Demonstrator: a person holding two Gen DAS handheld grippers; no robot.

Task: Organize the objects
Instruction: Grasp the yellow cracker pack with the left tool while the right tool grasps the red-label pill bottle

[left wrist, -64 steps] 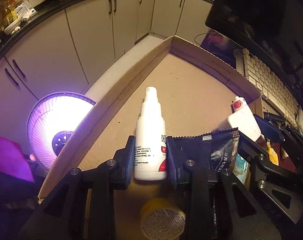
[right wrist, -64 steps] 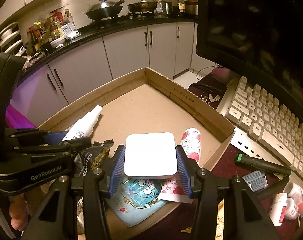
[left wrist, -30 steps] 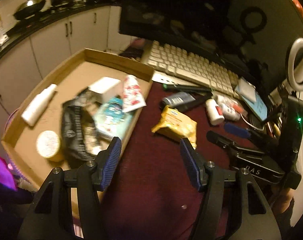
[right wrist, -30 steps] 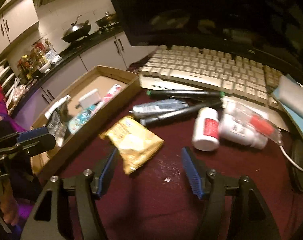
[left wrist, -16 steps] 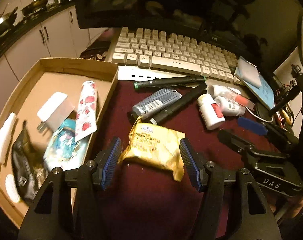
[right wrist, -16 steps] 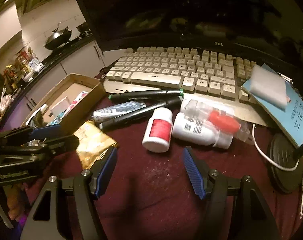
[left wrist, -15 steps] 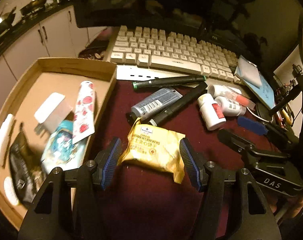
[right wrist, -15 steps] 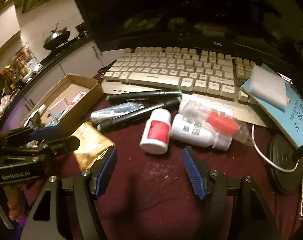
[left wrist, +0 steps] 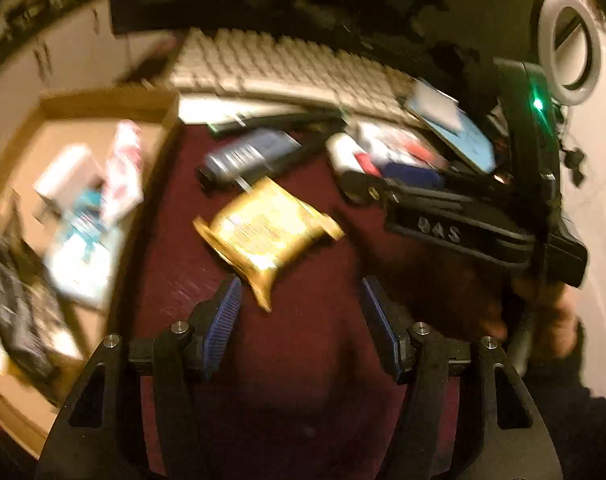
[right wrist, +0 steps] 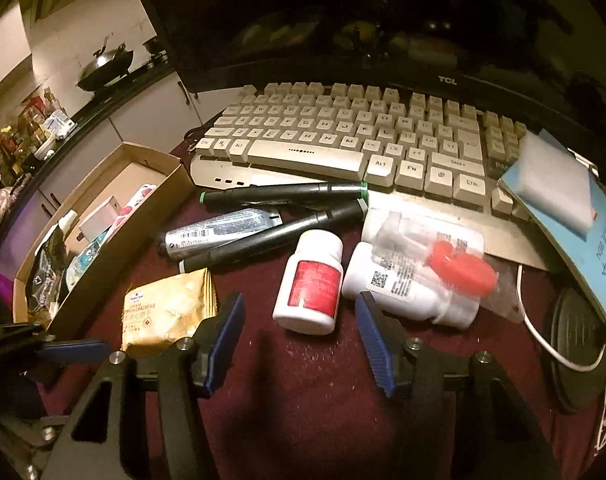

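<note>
Left gripper (left wrist: 299,308) nearer cracker packet (left wrist: 269,230) — unobstructed

Beige keyboard (right wrist: 343,140), dark TCL monitor (right wrist: 383,20), ring light (left wrist: 571,40), wok (right wrist: 103,66) on kitchen counter

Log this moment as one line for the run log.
left hand-held gripper: open, empty, above gold foil cracker packet | right hand-held gripper: jaws closing, nearing white red-labelled pill bottle | cardboard tray: partly filled
</note>
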